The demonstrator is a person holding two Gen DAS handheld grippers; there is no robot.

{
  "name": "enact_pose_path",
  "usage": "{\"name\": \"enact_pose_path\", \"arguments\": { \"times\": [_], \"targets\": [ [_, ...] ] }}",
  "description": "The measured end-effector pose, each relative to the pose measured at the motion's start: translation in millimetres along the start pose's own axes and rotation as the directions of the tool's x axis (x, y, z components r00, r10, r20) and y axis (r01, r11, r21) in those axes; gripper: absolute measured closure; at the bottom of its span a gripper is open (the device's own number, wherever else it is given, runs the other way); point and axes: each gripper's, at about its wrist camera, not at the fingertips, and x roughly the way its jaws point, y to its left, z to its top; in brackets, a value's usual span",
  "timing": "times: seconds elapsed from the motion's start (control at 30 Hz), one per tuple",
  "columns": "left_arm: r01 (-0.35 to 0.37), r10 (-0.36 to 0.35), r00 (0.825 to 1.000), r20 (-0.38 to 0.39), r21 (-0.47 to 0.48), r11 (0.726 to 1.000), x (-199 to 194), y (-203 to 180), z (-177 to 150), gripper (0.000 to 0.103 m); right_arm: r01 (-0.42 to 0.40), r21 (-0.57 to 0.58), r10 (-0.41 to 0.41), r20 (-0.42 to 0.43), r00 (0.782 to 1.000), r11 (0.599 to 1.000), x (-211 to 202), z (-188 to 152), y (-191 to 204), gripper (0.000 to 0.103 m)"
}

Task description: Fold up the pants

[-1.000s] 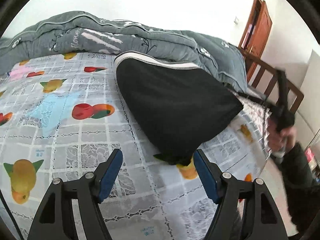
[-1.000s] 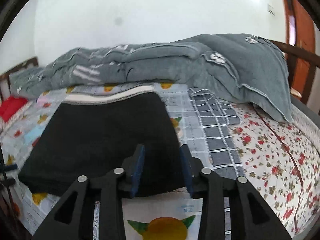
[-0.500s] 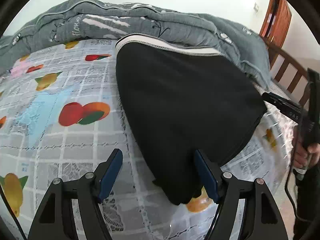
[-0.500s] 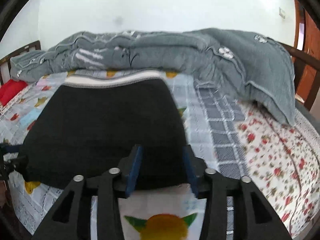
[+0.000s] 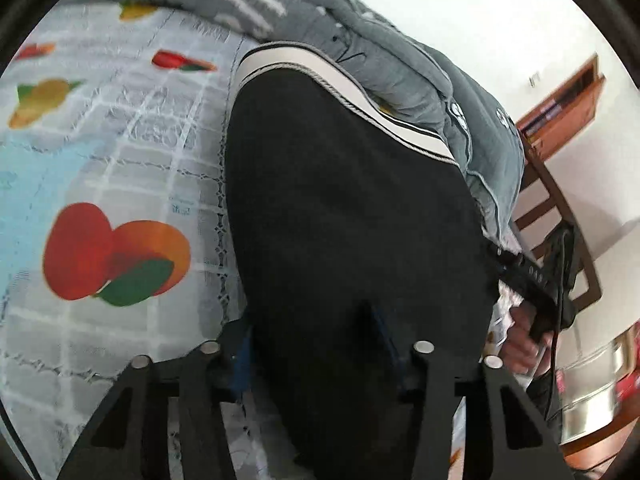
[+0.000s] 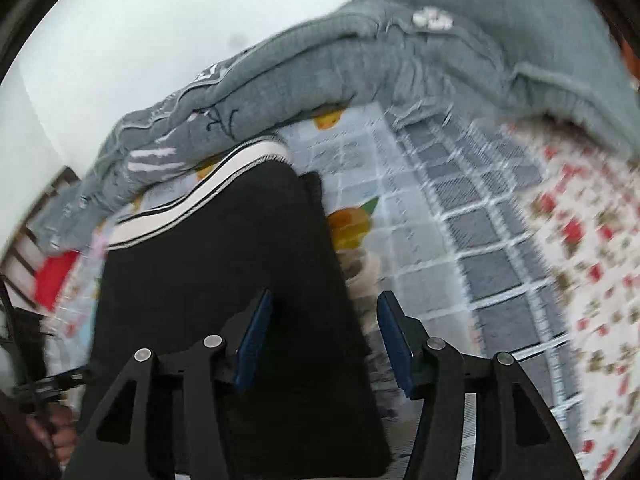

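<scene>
The black pants lie folded on the bed, with their white striped waistband at the far end. My left gripper straddles the near edge of the pants. Its jaws are closing, and black cloth fills the gap and partly hides the blue pads. My right gripper hovers over the pants at their right edge, which lies between its fingers. Its jaws are opening and the pads are clear of the cloth. In the left wrist view the right gripper shows at the pants' far side, held by a hand.
A grey quilt is heaped behind the waistband. The fruit-print sheet spreads to the left, and a checked and floral sheet to the right. A wooden bed rail and a door stand beyond the bed.
Both grippers have moved forward and down onto the near end of the pants, and both views have rolled. The right jaws have widened. The left jaws have cloth between them.
</scene>
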Motion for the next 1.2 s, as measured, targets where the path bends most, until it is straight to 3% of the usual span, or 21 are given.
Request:
{"name": "enact_pose_path", "arguments": {
  "times": [0.03, 0.1, 0.2, 0.27, 0.43, 0.57, 0.67, 0.73, 0.83, 0.93, 1.07, 1.17, 1.2],
  "targets": [
    [0.013, -0.013, 1.0, -0.003, -0.011, 1.0, 1, 1, 2, 0.068, -0.037, 0.019, 0.038, -0.032, 0.999, 0.999, 3, 0, -2, 0.047],
    [0.027, -0.027, 1.0, 0.002, -0.023, 0.999, -1, 4, 5, 0.081, -0.03, 0.007, 0.031, -0.049, 0.998, 1.0, 4, -1, 1, 0.048],
    [0.019, -0.019, 0.999, 0.038, 0.005, 1.0, -13, 4, 4, 0.087, 0.035, -0.077, -0.038, -0.031, 0.999, 0.996, -4, -7, 20, 0.061],
    [0.006, -0.006, 0.998, 0.055, 0.007, 1.0, -22, 9, 4, 0.088, 0.046, -0.104, -0.05, -0.031, 0.998, 0.994, -12, -11, 36, 0.069],
    [0.003, 0.0, 0.996, 0.089, -0.033, 0.999, -63, 46, 7, 0.089, -0.023, -0.136, 0.013, -0.076, 0.997, 0.99, -19, -28, 72, 0.073],
    [-0.089, 0.089, 0.991, 0.103, -0.006, 0.996, -105, 75, -1, 0.087, -0.127, -0.202, 0.103, -0.126, 0.987, 0.971, -17, -58, 115, 0.073],
    [-0.159, 0.158, 0.984, 0.08, 0.009, 0.987, -122, 94, -5, 0.079, -0.165, -0.266, 0.127, -0.154, 0.98, 0.95, -13, -70, 142, 0.07],
    [-0.226, 0.222, 0.971, 0.084, 0.035, 0.974, -130, 99, -8, 0.074, -0.151, -0.312, 0.113, -0.136, 0.984, 0.938, -16, -69, 153, 0.07],
    [-0.338, 0.323, 0.937, 0.135, 0.107, 0.935, -141, 90, -8, 0.058, -0.026, -0.376, 0.03, 0.004, 1.0, 0.926, -28, -55, 165, 0.07],
    [-0.399, 0.369, 0.91, 0.187, 0.156, 0.904, -140, 74, 8, 0.057, 0.014, -0.384, 0.012, 0.067, 0.998, 0.923, -30, -32, 179, 0.07],
    [-0.491, 0.429, 0.859, 0.279, 0.213, 0.845, -112, 33, 47, 0.057, 0.005, -0.412, 0.044, 0.109, 0.993, 0.911, -11, 1, 215, 0.07],
    [-0.485, 0.404, 0.855, 0.327, 0.224, 0.845, -93, 15, 71, 0.056, 0.02, -0.442, 0.03, 0.107, 0.994, 0.897, 21, 15, 233, 0.068],
    [-0.485, 0.397, 0.851, 0.343, 0.227, 0.844, -86, 14, 76, 0.05, 0.031, -0.446, 0.011, 0.092, 0.996, 0.895, 36, 16, 236, 0.068]
  ]
}}
